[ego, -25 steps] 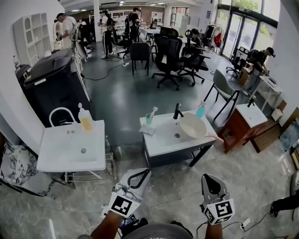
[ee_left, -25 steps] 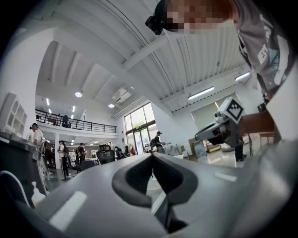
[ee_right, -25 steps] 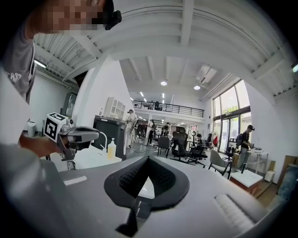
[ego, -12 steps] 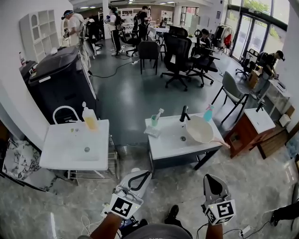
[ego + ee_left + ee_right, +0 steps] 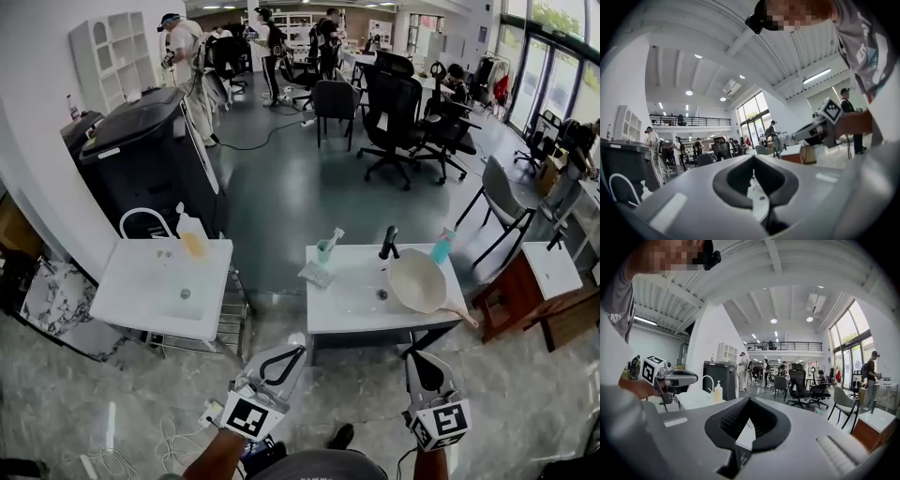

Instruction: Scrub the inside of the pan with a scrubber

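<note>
A cream pan [image 5: 417, 279] leans in the basin of the white sink counter [image 5: 328, 305] ahead of me, its handle pointing to the right front corner. A small grey pad [image 5: 316, 274], possibly the scrubber, lies on the counter's left side. My left gripper [image 5: 298, 350] and right gripper [image 5: 413, 356] are held low at the bottom of the head view, well short of the counter. Both are shut with nothing between the jaws. In the left gripper view the left gripper [image 5: 753, 169] points over the room, and so does the right gripper [image 5: 749, 401] in its own view.
A black tap [image 5: 387, 242], a teal bottle [image 5: 441, 247] and a cup with a toothbrush [image 5: 324, 249] stand at the counter's back. A second white sink [image 5: 169, 286] with a yellow bottle [image 5: 192, 234] is at left, a wooden cabinet [image 5: 525, 286] at right. Office chairs and people are farther back.
The sinks have shifted right and lower in the head view as the view moved. Both grippers keep the same place and stay shut.
</note>
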